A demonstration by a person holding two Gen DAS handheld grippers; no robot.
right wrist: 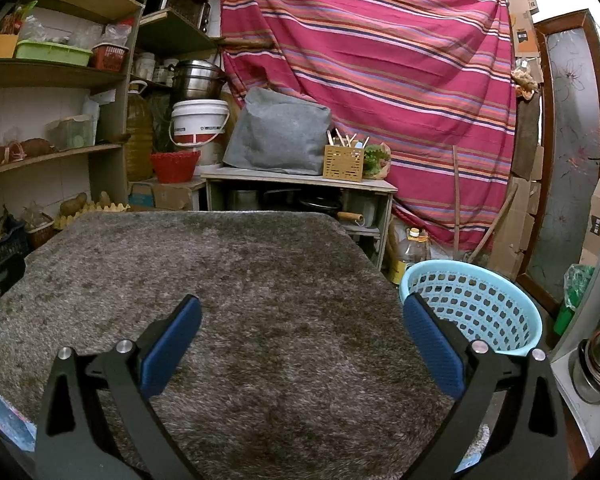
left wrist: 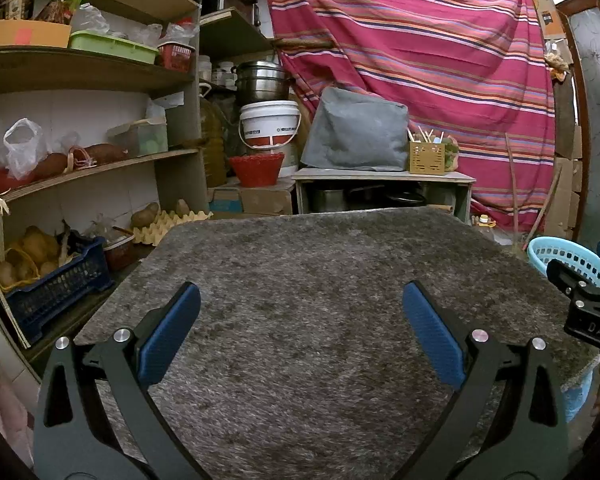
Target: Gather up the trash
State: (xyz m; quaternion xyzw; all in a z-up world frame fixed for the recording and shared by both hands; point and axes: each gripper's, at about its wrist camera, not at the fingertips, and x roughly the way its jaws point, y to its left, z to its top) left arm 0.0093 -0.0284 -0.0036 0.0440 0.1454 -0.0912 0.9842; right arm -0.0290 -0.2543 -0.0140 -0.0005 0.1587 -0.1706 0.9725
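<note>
A shaggy grey-brown mat [left wrist: 300, 280] covers the table [right wrist: 220, 280] in both wrist views, and I see no trash on it. My left gripper [left wrist: 300, 312] hovers over the mat's near part, open, nothing between its blue pads [left wrist: 168, 336]. My right gripper [right wrist: 302, 320] is open too, over the mat's right half, its right finger [right wrist: 432, 344] in front of a light blue perforated basket [right wrist: 476, 304] that stands below the table's right edge. In the left wrist view that basket [left wrist: 568, 256] shows at the far right, beside part of the other gripper [left wrist: 588, 308].
Wooden shelves [left wrist: 80, 68] with bags, crates and an egg tray line the left side. Behind the table stand a low cabinet [right wrist: 300, 184] with a grey cushion, a white bucket [left wrist: 270, 120] and a red striped cloth [right wrist: 380, 60]. A door [right wrist: 572, 120] and cardboard boxes are on the right.
</note>
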